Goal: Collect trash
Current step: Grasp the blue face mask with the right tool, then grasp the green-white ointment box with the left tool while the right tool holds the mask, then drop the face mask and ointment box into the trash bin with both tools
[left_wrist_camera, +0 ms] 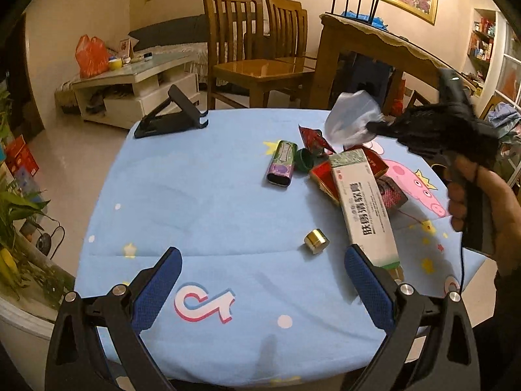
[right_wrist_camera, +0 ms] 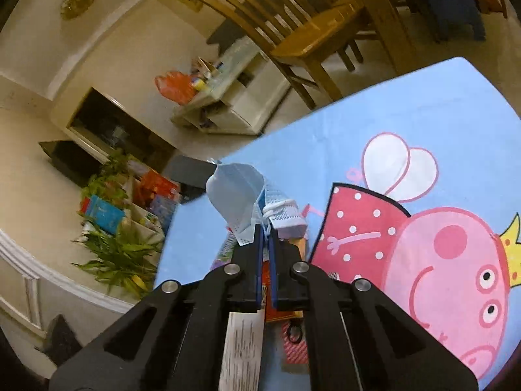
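Note:
In the left wrist view my right gripper [left_wrist_camera: 374, 127], held by a hand at the right, is shut on a crumpled pale-blue face mask [left_wrist_camera: 353, 120] and holds it above the blue tablecloth [left_wrist_camera: 195, 202]. The right wrist view shows the mask [right_wrist_camera: 234, 192] pinched between the closed tips of the right gripper [right_wrist_camera: 265, 231]. Below it lie a red wrapper [left_wrist_camera: 314, 138], a green cap [left_wrist_camera: 304, 159], a green-purple tin [left_wrist_camera: 281, 166], a red box [left_wrist_camera: 325, 176], a long white-green carton [left_wrist_camera: 364, 205] and a gold cap [left_wrist_camera: 316, 241]. My left gripper [left_wrist_camera: 263, 250] stands open near the table's front edge, holding nothing.
A black phone stand [left_wrist_camera: 169, 114] sits at the table's far left corner. Wooden chairs [left_wrist_camera: 254, 49] and a wooden table [left_wrist_camera: 374, 49] stand beyond it. Potted plants [left_wrist_camera: 19, 228] crowd the floor at the left, with a low white coffee table [left_wrist_camera: 136, 81] further back.

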`<state>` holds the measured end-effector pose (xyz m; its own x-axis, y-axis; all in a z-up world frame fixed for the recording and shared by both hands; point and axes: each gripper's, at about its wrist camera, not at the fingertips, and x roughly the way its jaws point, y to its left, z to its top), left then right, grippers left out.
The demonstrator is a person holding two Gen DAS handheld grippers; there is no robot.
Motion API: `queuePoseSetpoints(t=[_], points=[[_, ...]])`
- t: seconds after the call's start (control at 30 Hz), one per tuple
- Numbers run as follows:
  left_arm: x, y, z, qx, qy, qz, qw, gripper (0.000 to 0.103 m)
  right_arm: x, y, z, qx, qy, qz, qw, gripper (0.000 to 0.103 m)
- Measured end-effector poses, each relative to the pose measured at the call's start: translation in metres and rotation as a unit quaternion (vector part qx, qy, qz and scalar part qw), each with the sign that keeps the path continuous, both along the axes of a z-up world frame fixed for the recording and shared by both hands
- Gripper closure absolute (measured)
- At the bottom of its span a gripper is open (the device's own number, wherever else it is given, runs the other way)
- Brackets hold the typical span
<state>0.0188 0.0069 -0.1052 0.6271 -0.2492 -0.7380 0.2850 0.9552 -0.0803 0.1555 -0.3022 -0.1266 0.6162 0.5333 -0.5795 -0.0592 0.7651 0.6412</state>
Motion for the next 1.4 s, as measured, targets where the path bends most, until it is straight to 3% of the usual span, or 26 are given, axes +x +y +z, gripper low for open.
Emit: queuePoseSetpoints(t=[0.1,0.27,0.4,0.53,0.67,0.83,0.87,0.9,0.93,1.0,1.2,1.4], points=[[-0.001,-0.001,0.003,0.005,-0.007,0.0,1.0,0.007,-0.033,-0.022,0.02,0.028,-0.033,-0.001,0.999,0.099],[0.008,-0.005,0.004,0.015,-0.007,-0.002,0.9999,0.007,-0.094,-0.085,0.032,0.125,-0.07,-0.019,0.989,0.1],[0.015,-0.015,0.0,0.001,0.013,-0.016,0.9998,0.007,-0.131,-0.145,-0.001,0.152,-0.047,-0.073,0.985,0.099],[0.022,-0.045,-0.003,-0.008,0.03,-0.052,0.9982,0.007,-0.155,-0.186,-0.042,0.22,-0.029,-0.125,0.967,0.099],[0.05,-0.078,-0.009,-0.006,0.054,-0.069,0.9962,0.007,-0.157,-0.196,-0.03,0.203,-0.036,-0.122,0.971,0.1],[0.092,-0.103,-0.035,-0.005,0.111,-0.031,0.9933,0.007,-0.159,-0.193,-0.026,0.2,-0.037,-0.11,0.973,0.099],[0.094,-0.105,-0.037,-0.01,0.117,-0.029,0.9926,0.011,-0.16,-0.193,-0.026,0.196,-0.035,-0.109,0.974,0.099],[0.098,-0.109,-0.041,-0.013,0.127,-0.028,0.9915,0.023,-0.163,-0.193,-0.025,0.192,-0.036,-0.11,0.975,0.1],[0.1,-0.111,-0.045,-0.015,0.136,-0.032,0.99,0.049,-0.167,-0.192,-0.023,0.19,-0.04,-0.109,0.975,0.099],[0.101,-0.114,-0.051,-0.019,0.15,-0.042,0.9876,0.054,-0.169,-0.192,-0.021,0.191,-0.045,-0.109,0.975,0.099],[0.074,-0.102,-0.022,-0.011,0.1,-0.024,0.9946,0.054,-0.171,-0.197,-0.016,0.189,-0.056,-0.11,0.974,0.099],[0.04,-0.118,0.02,0.032,0.003,-0.026,0.9992,0.054,-0.171,-0.192,-0.012,0.172,-0.06,-0.11,0.977,0.099]])
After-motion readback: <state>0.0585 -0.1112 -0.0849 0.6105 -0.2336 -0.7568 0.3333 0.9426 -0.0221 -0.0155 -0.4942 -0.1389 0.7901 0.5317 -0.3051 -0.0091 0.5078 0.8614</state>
